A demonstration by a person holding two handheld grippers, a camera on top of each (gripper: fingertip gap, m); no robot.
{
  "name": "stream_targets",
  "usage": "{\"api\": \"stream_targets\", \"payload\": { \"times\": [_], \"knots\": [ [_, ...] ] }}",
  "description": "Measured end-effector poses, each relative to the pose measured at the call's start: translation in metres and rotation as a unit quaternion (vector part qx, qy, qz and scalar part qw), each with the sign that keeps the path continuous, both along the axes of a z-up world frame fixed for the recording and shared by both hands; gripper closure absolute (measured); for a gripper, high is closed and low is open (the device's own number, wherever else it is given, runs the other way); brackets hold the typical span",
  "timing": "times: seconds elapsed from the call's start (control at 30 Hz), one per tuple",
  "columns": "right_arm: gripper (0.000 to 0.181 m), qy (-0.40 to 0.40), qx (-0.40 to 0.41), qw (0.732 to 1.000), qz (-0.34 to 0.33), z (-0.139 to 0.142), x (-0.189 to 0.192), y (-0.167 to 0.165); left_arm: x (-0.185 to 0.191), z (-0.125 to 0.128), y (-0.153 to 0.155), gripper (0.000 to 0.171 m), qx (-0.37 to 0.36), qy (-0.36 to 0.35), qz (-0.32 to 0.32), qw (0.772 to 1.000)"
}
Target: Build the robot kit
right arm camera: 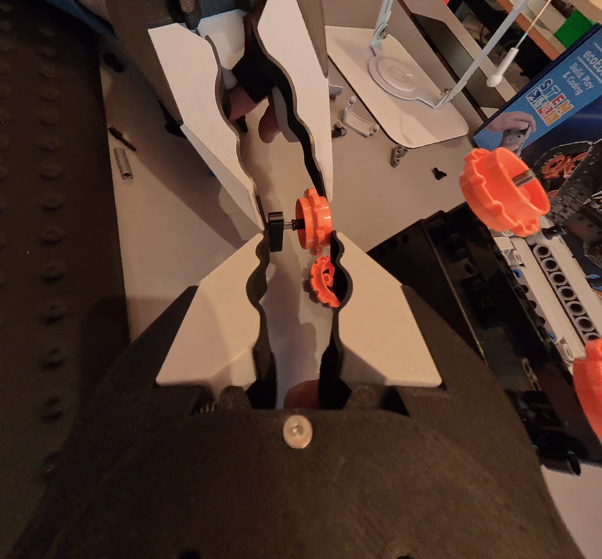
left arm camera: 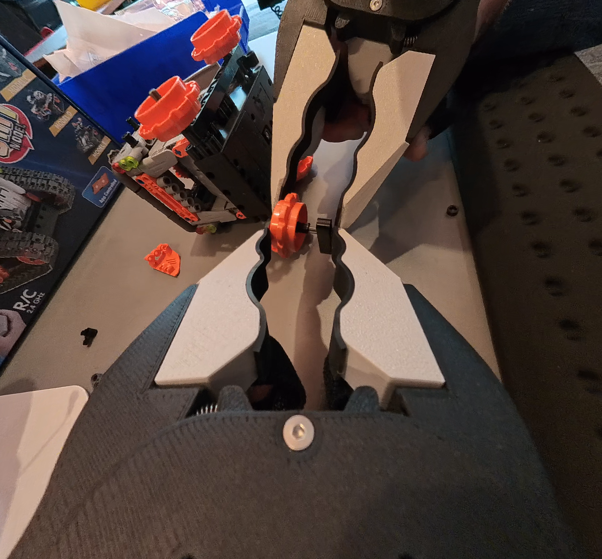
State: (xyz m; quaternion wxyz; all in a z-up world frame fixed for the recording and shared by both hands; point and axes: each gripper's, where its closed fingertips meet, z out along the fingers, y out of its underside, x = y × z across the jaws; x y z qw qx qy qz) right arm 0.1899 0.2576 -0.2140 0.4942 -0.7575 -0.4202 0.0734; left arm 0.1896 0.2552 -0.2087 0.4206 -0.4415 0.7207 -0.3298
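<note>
hanging between two pairs of fingertips, a small orange toothed plastic wheel (left arm camera: 288, 229) on a short dark metal axle (left arm camera: 309, 227) capped with a black plastic piece (left arm camera: 325, 234) sits above the grey table (left arm camera: 130, 282). the left gripper (left arm camera: 301, 240) has its jaws narrowed around this assembly, one fingertip on the wheel and the other on the black piece. the right gripper (right arm camera: 301, 243) meets it from twelve o'clock in the left wrist view, its jaws also drawn in, tips touching the same wheel and cap; which one bears the load i cannot tell. a second small orange toothed wheel (right arm camera: 322, 281) lies on the table just beside the right gripper's finger. at ten o'clock in the left wrist view stands a black and grey brick-built vehicle chassis (left arm camera: 211, 159) with two large orange wheel hubs (left arm camera: 167, 110). a flat orange panel piece (left arm camera: 163, 260) lies at nine o'clock, near a printed dark blue cardboard box (left arm camera: 39, 185).
</note>
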Motion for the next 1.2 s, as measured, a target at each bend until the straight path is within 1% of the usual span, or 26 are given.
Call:
{"api": "stream_targets", "payload": {
  "times": [0.17,0.3,0.4,0.77,1.0,1.03,1.07,1.1,1.17,1.2],
  "knots": [
    [0.148,-0.015,0.001,1.000,-0.004,-0.004,0.000,0.001,0.000,-0.004,0.000,0.135,-0.009,0.002,0.006,1.000],
    [0.149,-0.028,-0.008,1.000,-0.004,-0.011,0.000,0.002,0.000,-0.013,0.000,0.135,-0.020,0.016,0.010,1.000],
    [0.155,-0.035,-0.021,0.999,-0.004,-0.018,0.001,0.002,-0.001,-0.020,-0.002,0.136,-0.014,0.032,0.009,0.999],
    [0.157,-0.033,-0.032,0.999,-0.008,-0.022,-0.001,0.001,-0.002,-0.022,-0.003,0.136,-0.016,0.039,0.012,0.999],
    [0.153,-0.034,-0.023,0.999,0.005,-0.022,0.001,0.001,0.000,-0.024,-0.002,0.136,-0.030,0.050,0.009,0.998],
    [0.153,-0.034,-0.026,0.999,0.012,-0.023,0.000,0.000,-0.001,-0.025,-0.003,0.136,-0.049,0.058,0.004,0.997],
    [0.152,-0.036,-0.026,0.999,0.016,-0.024,0.000,-0.001,-0.001,-0.026,-0.003,0.136,-0.051,0.060,0.001,0.997],
    [0.151,-0.041,-0.027,0.999,0.020,-0.025,-0.001,-0.001,-0.001,-0.028,-0.003,0.135,-0.036,0.063,-0.003,0.997],
    [0.151,-0.046,-0.041,0.998,0.032,-0.031,-0.003,-0.005,-0.002,-0.034,-0.008,0.135,-0.041,0.085,-0.016,0.995],
    [0.151,-0.045,-0.043,0.997,0.038,-0.031,-0.005,-0.006,-0.003,-0.034,-0.010,0.135,-0.037,0.085,-0.023,0.995]
  ]
}}
